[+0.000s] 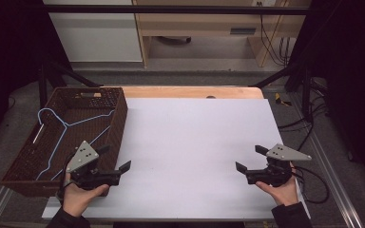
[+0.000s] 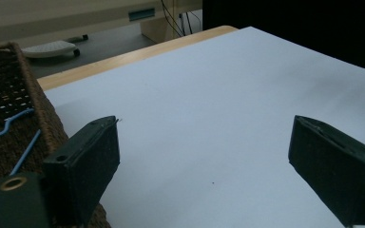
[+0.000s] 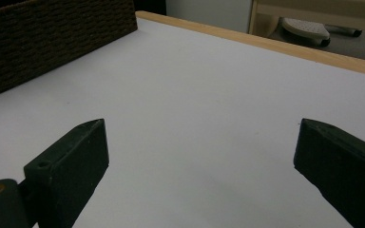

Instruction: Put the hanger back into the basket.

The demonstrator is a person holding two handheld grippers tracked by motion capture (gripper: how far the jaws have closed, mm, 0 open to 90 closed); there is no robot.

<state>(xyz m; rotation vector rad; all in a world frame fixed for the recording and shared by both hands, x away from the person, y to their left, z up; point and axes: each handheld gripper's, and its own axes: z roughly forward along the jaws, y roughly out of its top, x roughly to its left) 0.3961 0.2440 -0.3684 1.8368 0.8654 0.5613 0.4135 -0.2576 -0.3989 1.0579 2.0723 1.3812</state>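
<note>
The blue wire hanger (image 1: 59, 130) lies flat in the brown woven basket (image 1: 119, 118) at the left side of the desk (image 1: 195, 142), its hook end toward the far left and its long straight bar running from near to far along the basket's length. The left tool (image 1: 120, 159) hovers just beside the basket's near right wall, jaws standing wide with nothing between them; in the left gripper view that wicker wall rises right against the tool's left jaw, with a bend of blue wire (image 2: 9, 126) showing over the rim. So the hanger lies to the left of this tool and a little farther off, over the wall, and the left hand (image 1: 78, 194) is plainly the nearer of the 2. The right tool (image 1: 249, 159) sits well apart at the near right of the desk, held by the right hand (image 1: 280, 190), its jaws also wide and empty, pointing left across the bare white sheet; its own view catches the basket's dark weave (image 3: 52, 42) far off. The hanger is thin, smooth coated wire, springy by the look of it; the basket is coarse, stiff wicker with a cut-out handle at its far end; the desk top is matte white with a pale wood edge (image 1: 190, 91) at the back.
</note>
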